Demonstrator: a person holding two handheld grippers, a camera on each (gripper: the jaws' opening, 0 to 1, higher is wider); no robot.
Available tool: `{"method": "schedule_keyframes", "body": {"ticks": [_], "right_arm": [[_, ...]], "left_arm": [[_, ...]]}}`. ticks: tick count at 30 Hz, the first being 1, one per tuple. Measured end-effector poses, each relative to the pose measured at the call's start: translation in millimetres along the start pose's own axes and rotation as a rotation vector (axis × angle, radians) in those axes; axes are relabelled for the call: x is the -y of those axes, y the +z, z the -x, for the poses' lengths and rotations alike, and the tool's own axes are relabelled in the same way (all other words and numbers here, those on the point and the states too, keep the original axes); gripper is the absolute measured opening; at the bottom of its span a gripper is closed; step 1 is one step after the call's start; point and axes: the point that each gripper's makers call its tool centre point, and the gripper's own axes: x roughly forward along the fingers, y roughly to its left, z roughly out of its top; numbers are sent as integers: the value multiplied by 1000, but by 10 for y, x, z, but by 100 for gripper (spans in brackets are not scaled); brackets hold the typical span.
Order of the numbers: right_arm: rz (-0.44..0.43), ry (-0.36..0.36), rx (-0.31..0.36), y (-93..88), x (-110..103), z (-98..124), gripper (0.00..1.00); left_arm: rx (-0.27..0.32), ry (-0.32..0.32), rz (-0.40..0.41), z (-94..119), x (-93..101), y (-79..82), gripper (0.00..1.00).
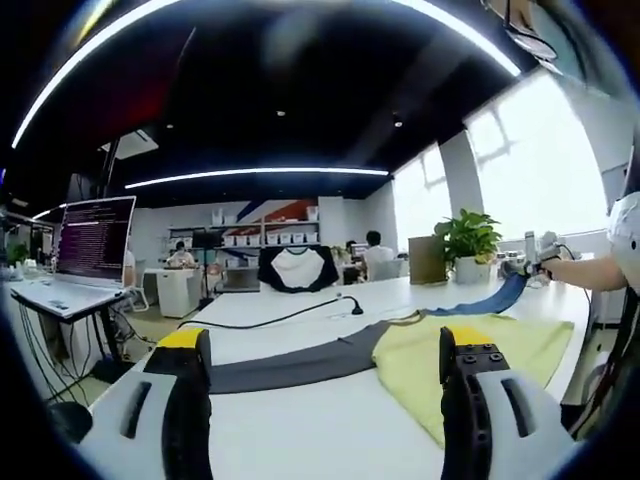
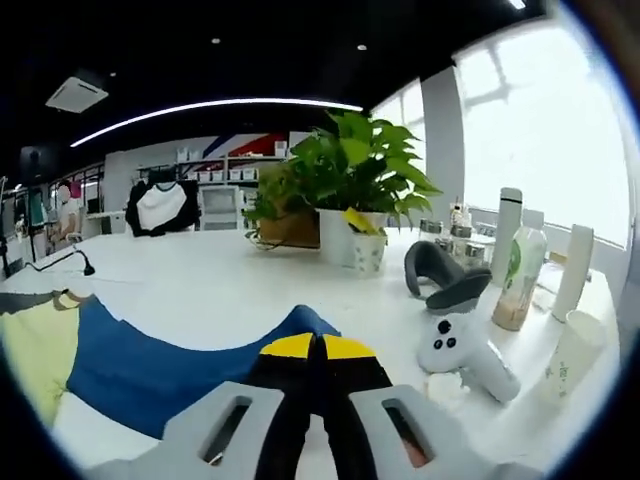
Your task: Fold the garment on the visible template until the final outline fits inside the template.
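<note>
Left claw (image 1: 325, 375): jaws wide apart, hovering over white worktop (image 1: 330, 430). T-shirt (image 1: 470, 350), yellow body, grey sleeve (image 1: 290, 365), lies flat ahead; blue sleeve (image 1: 495, 298) stretched toward right claw (image 1: 527, 262).

Right claw (image 2: 318, 352): jaws together, clamped on blue sleeve (image 2: 150, 370). Potted plant (image 2: 350, 185), controller (image 2: 462, 350), bottle (image 2: 520, 275) nearby.

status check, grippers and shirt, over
Left gripper open over grey sleeve. Right gripper shut on blue sleeve. Shirt unfolded. Controller close by.
</note>
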Motion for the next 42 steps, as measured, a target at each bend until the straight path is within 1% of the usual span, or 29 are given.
{"method": "schedule_keyframes", "body": {"ticks": [1,2,7,8,11,13,15,16,18,20,21,24,26,29,31,34,36,37,38,42], "right_arm": [[43,-17,25,67,17,13,0],[69,-19,32,102,-1,27,0],[54,-8,55,255,-124,93,0],[54,-6,61,283,-176,128,0],[67,-3,75,366,-226,164,0],[60,1,88,440,-278,209,0],[47,0,101,511,-305,240,0],[40,-21,107,552,-282,259,0],[42,-4,117,610,-344,266,0],[71,-5,126,678,-402,286,0],[70,-8,132,720,-423,310,0],[35,0,150,826,-468,329,0],[38,12,164,909,-555,361,0],[28,32,173,1000,-683,394,0],[41,34,185,1090,-780,423,0],[41,44,200,1197,-897,461,0],[54,47,215,1277,-977,484,0],[53,55,221,1308,-1014,492,0],[41,69,227,1344,-1072,504,0],[49,81,244,1436,-1222,559,0]], "left_arm": [[1,-4,2,1,12,1,100],[4,-5,4,4,19,7,100],[15,-2,8,7,35,34,100],[13,-3,9,6,38,33,100],[5,-4,6,0,42,23,100],[2,-4,4,-5,47,17,100],[2,-13,8,-15,67,12,100],[15,-28,11,-22,100,31,100],[16,-33,6,-29,128,38,100],[13,-34,-8,-44,153,36,100],[10,-36,-11,-48,160,32,100],[11,-53,-4,-52,194,33,100],[40,-53,-6,-37,217,76,100],[40,-41,19,-24,206,64,100],[40,-43,41,-24,203,41,100],[22,-48,33,-37,221,-7,100],[23,-58,30,-43,244,-11,100],[26,-79,54,-47,280,-10,100],[25,-84,63,-52,287,-12,100],[20,-82,48,-66,285,-24,100]]}}
